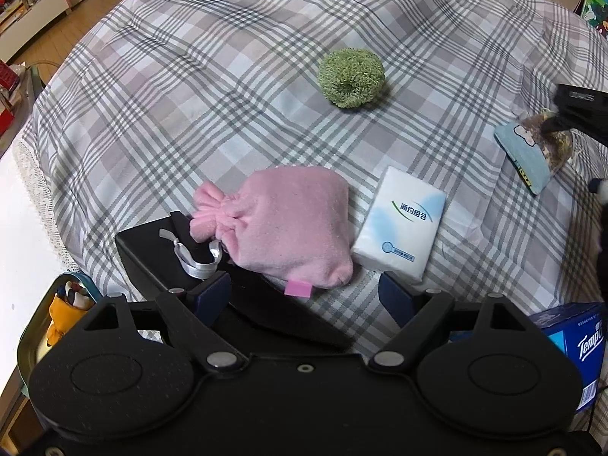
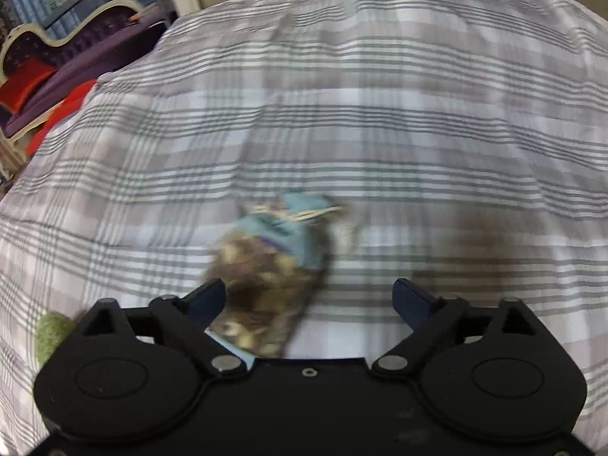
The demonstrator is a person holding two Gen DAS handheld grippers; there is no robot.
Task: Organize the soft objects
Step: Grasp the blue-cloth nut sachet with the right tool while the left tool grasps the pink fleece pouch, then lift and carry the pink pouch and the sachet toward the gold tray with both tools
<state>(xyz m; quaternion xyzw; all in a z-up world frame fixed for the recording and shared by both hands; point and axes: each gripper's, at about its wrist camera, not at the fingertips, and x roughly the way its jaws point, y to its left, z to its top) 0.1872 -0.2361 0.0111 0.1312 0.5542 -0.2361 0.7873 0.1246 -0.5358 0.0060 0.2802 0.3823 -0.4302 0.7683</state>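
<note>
The pink pouch (image 1: 288, 224) lies on the checked bedspread (image 1: 212, 87) at lower centre of the left wrist view, just ahead of the left gripper (image 1: 304, 294), its gathered neck toward frame left. Both pairs of fingers stand open, empty; the right gripper (image 2: 308, 300) hangs over a blurred brown sachet (image 2: 262, 277).

Pink pouch (image 1: 288, 224), grey-plaid cloth (image 1: 228, 76)

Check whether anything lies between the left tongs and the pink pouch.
Nothing visible does. The left tongs are open just short of the pink pouch, with only plaid cloth and a black box under the pouch's tied end. The tissue pack lies apart to the pouch's right, off that line.
</note>
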